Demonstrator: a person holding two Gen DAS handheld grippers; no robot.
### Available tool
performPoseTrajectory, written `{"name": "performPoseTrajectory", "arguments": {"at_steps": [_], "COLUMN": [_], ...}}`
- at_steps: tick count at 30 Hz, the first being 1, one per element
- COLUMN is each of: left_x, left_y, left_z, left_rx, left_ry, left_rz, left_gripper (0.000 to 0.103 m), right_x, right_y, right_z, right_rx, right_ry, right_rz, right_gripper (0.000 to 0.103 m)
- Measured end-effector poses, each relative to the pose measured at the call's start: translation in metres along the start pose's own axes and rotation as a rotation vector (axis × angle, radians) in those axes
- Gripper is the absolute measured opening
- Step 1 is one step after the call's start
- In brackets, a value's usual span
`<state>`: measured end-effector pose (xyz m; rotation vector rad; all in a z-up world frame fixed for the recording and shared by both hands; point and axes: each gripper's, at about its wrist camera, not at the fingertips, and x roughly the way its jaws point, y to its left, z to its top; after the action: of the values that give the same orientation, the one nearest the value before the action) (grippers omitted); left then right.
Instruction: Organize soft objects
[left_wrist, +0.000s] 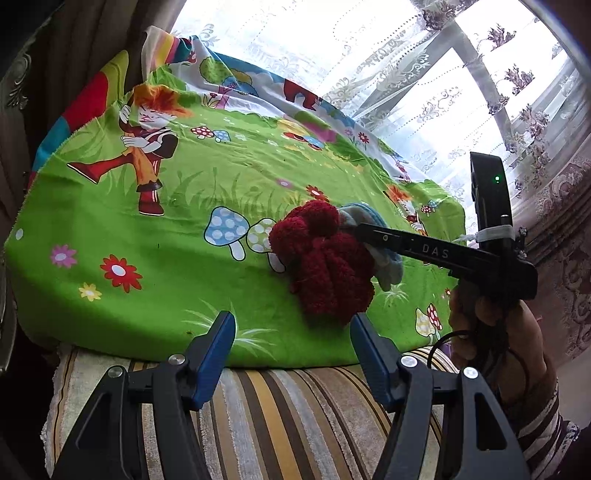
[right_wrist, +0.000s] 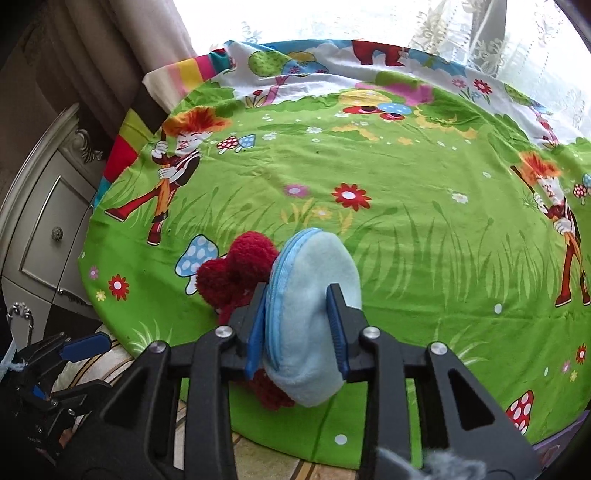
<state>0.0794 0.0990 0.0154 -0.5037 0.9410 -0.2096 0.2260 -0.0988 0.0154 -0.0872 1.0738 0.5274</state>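
A: Right gripper (right_wrist: 298, 325) closed on the light blue plush pouch (right_wrist: 314, 314), blue pads pressing on both flat sides, zipper edge turned to the left. Just behind and touching, lying on the green cartoon sheet (right_wrist: 424, 229), the dark red fluffy item (right_wrist: 236, 273).

B: Left gripper (left_wrist: 291, 347) open, nothing between the blue fingers (left_wrist: 218, 343). Hanging over the near edge of the sheet, where the striped cover (left_wrist: 280, 406) begins. Red item just ahead, close to the right finger.

A: Much bare green cloth to the far side and to the right of the pouch. On the left, edge of the sheet near, then a grey cabinet (right_wrist: 48, 229).

B: At the far edge, lace curtain (left_wrist: 406, 85). Person's hand (left_wrist: 487, 317) low at the right, holding the right gripper.
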Motion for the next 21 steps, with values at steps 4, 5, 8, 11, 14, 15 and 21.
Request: {"name": "performPoseTrajectory", "arguments": {"at_steps": [4,5,8,11,14,15,21], "left_x": [0.002,0.002,0.008,0.025,0.053,0.063,0.111], "left_y": [-0.002,-0.004,-0.015,-0.029,-0.035,-0.033,-0.019], "left_z": [0.001,0.002,0.008,0.021,0.037,0.041,0.054], "left_rx": [0.005,0.01,0.038,0.055,0.032,0.012,-0.142], "left_ry": [0.004,0.005,0.021,0.064,0.12,0.138,0.237], "left_rz": [0.01,0.011,-0.004,-0.028,-0.039,-0.024,-0.021], "left_gripper": [0.066,0.066,0.066,0.066,0.066,0.066,0.066], "right_x": [-0.003,-0.004,-0.004,0.002,0.001,-0.002,-0.008], "right_y": [-0.03,-0.037,-0.06,-0.082,-0.095,-0.097,-0.082], "right_z": [-0.001,-0.002,-0.003,-0.008,-0.015,-0.018,-0.031], "right_rx": [0.078,0.09,0.13,0.17,0.185,0.184,0.006], "right_ry": [-0.007,-0.011,-0.021,0.003,-0.001,-0.011,-0.043], "right_rz": [0.006,-0.001,-0.043,-0.067,-0.089,-0.084,-0.138], "right_gripper": [0.036,0.036,0.036,0.036,0.038,0.044,0.077]}}
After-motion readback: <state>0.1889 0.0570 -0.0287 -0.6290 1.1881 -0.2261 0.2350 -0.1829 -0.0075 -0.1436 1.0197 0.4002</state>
